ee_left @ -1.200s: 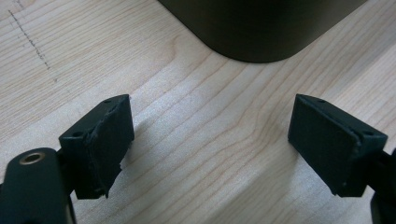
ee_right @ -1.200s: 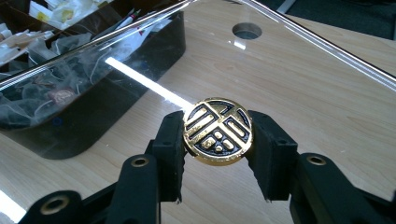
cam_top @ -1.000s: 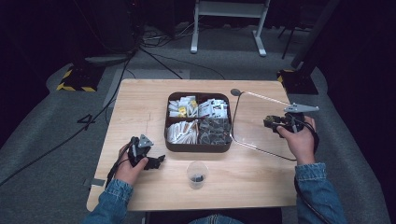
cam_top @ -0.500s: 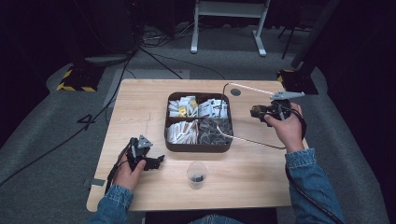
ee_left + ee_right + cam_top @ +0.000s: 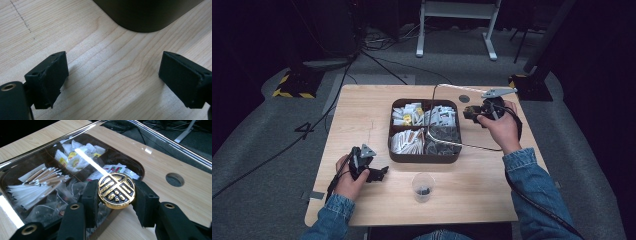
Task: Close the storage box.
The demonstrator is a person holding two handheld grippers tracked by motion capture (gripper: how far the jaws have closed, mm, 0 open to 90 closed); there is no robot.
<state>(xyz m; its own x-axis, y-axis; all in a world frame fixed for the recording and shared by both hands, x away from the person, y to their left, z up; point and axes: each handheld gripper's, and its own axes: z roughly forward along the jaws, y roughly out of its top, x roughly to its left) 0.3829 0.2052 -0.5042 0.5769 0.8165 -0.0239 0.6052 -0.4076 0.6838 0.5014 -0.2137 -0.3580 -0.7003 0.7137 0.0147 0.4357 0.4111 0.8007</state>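
The right gripper (image 5: 116, 195) had its two jaws squeezed on the round gold knob (image 5: 116, 190) of the see-through lid (image 5: 172, 143). The lid was tilted up over the brown box (image 5: 424, 157), near the box's 2 o'clock corner. The box sat in the middle of the table (image 5: 362, 110) and was full of little packets (image 5: 407, 141).

The lid looked hard and stiff, like glass with a shiny metal edge. It could probably crack if it dropped. The knob was smooth and shiny, so it might slip or turn between the jaws. The knob was still the best place to hold, gripped on its flat sides.

The left gripper (image 5: 377, 172) lay on the table at the box's 7 o'clock. Its jaws were wide open and held nothing. A small cup (image 5: 423, 186) stood at the box's 6 o'clock.
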